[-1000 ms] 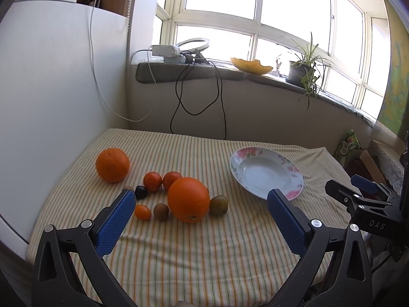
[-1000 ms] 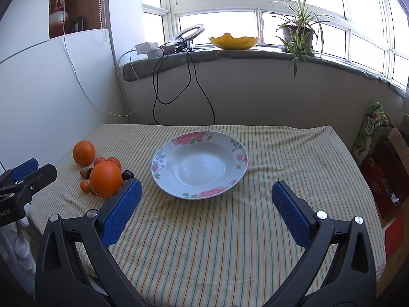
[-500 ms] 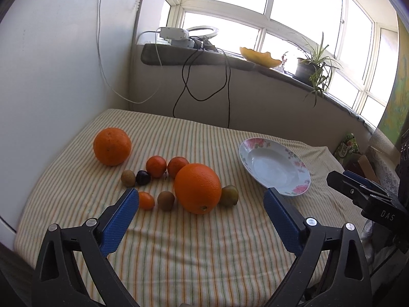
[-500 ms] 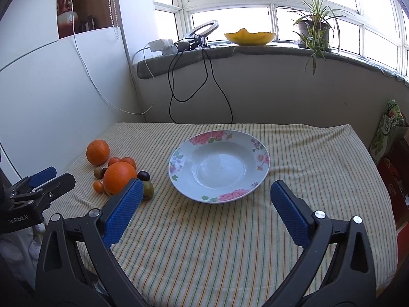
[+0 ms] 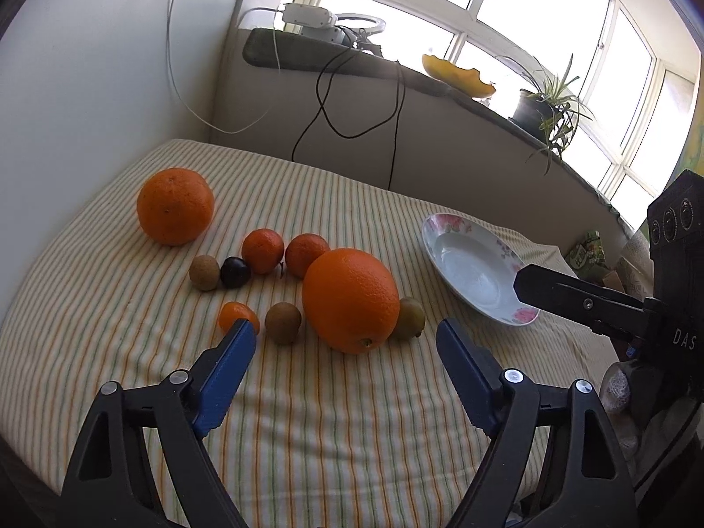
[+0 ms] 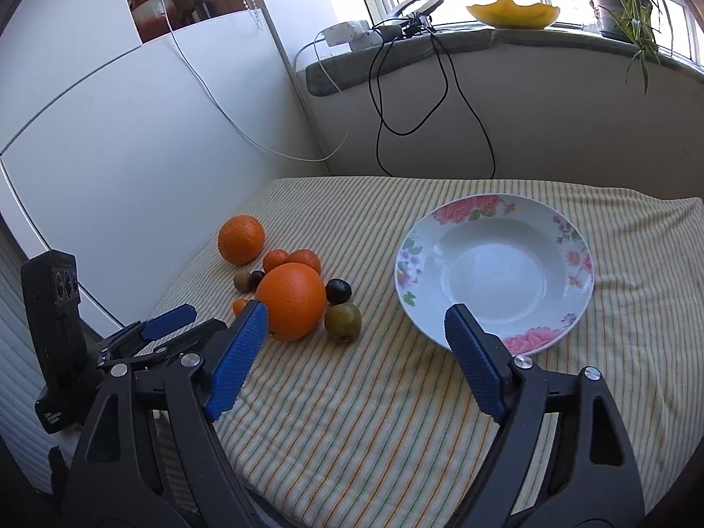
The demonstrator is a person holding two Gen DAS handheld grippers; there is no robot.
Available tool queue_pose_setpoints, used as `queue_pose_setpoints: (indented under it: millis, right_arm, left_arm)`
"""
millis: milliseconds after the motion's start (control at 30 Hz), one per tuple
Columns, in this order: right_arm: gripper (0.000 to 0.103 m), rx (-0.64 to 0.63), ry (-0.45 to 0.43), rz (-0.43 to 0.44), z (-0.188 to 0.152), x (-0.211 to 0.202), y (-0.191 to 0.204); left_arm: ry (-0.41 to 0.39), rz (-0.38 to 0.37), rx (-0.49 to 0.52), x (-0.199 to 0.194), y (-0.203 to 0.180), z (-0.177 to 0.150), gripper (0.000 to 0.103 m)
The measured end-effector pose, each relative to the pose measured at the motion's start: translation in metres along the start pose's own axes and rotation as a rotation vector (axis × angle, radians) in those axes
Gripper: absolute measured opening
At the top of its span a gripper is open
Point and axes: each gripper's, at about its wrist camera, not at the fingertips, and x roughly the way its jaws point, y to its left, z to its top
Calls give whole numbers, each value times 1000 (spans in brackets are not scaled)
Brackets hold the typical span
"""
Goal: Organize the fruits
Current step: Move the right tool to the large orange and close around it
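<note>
Fruit lies in a cluster on the striped cloth. A large orange (image 5: 350, 300) (image 6: 291, 300) sits nearest, a second orange (image 5: 175, 205) (image 6: 241, 239) farther left. Between them are two tangerines (image 5: 262, 250), small brown kiwis (image 5: 283, 322), a dark plum (image 5: 235, 271) and a greenish fruit (image 5: 410, 317) (image 6: 342, 320). An empty floral plate (image 5: 477, 266) (image 6: 495, 270) lies to the right. My left gripper (image 5: 345, 341) is open, just short of the large orange. My right gripper (image 6: 356, 321) is open and empty, above the cloth between the fruit and the plate.
A white wall panel (image 6: 132, 132) borders the table on the left. Cables (image 6: 396, 88) hang from the windowsill behind. A potted plant (image 6: 620, 9) and a yellow bowl (image 6: 512, 13) stand on the sill. Boxes (image 5: 589, 255) sit off the table's right edge.
Both grippers have moved forward and down toward the table. The left one has closed in on the large orange. The right one has swung left toward the fruit. Nothing was grasped.
</note>
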Motion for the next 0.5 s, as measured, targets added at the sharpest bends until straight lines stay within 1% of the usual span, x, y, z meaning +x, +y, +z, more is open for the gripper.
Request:
queue_pose_setpoints:
  millis: [33,67,133,300,367,500]
  right_arm:
    - [81,8,19,23,2,6,1]
    - [81,15,38,44,4,13,3]
    - [79,22,69,74,8,26,5]
    - [71,57,143,139,15,54,8]
    - [70,80,168,161,17,62,7]
    - [69,103,203,180,21,78,7]
  left_arm:
    - [3,-4,3,2,0,0,81]
    - [9,-12,5,4,0,1,75]
    - [21,-25,1,9,2,2,72]
    - [31,-24,23,17,2,4,71]
    - [34,-29,32,20,2,5,71]
    - [44,-37,50,27,1,8,71]
